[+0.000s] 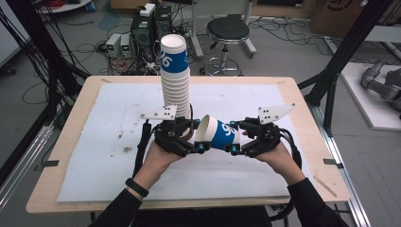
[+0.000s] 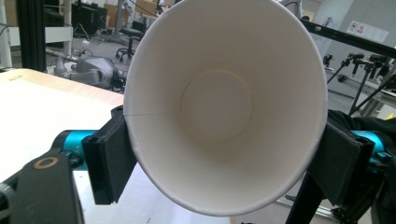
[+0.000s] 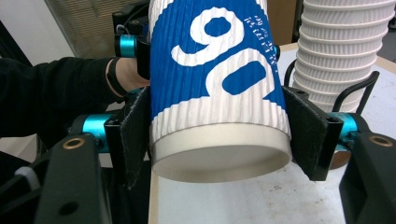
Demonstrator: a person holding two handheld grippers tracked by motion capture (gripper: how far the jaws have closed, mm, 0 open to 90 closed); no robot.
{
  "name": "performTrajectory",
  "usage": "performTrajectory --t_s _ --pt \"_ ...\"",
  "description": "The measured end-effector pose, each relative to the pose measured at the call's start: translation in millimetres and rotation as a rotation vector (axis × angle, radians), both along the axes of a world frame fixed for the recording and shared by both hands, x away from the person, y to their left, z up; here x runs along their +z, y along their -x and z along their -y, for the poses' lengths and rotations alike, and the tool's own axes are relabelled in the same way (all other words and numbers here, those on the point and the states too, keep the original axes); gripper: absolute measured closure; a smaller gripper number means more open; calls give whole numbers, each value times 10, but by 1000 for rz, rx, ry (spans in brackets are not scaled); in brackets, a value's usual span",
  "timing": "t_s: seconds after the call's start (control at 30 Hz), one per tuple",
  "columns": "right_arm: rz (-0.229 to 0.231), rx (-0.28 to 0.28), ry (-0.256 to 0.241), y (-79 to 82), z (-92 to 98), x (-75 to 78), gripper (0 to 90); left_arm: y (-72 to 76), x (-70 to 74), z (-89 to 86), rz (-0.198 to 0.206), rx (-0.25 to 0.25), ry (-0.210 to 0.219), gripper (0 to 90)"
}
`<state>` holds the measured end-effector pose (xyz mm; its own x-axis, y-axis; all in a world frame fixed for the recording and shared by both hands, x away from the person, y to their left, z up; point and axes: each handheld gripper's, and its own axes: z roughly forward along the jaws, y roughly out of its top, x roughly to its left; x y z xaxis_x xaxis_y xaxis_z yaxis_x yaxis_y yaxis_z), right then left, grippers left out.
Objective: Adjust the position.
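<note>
One blue and white ribbed paper cup (image 1: 217, 134) lies on its side in the air above the white mat (image 1: 113, 118), held from both ends. My left gripper (image 1: 198, 135) is shut on its rim end; in the left gripper view I look straight into the cup's open mouth (image 2: 217, 107), with the left gripper (image 2: 224, 161) clamping both sides. My right gripper (image 1: 233, 136) is shut on the base end; the cup (image 3: 219, 93) sits between the right gripper's (image 3: 220, 137) pads. A tall stack of the same cups (image 1: 175, 80) (image 3: 343, 51) stands upright just behind the left gripper.
The wooden table (image 1: 307, 118) carries the mat, with bare wood along its edges. Behind it on the floor are a round stool (image 1: 228, 30), electronics boxes (image 1: 142, 28) and cables. Black frame posts (image 1: 340, 52) rise at both sides.
</note>
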<state>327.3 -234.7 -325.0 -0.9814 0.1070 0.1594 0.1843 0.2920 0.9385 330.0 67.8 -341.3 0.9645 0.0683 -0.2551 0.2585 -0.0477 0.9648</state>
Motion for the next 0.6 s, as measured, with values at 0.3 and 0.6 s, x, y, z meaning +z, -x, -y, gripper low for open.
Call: performTrajectory --t_s 0.3,0.6 --pt "-1 11 41 -1 -38 -26 300 4 5 -11 19 -3 -26 222" --pt "3 0 92 7 -55 -19 235 2 38 -13 42 5 -116 226"
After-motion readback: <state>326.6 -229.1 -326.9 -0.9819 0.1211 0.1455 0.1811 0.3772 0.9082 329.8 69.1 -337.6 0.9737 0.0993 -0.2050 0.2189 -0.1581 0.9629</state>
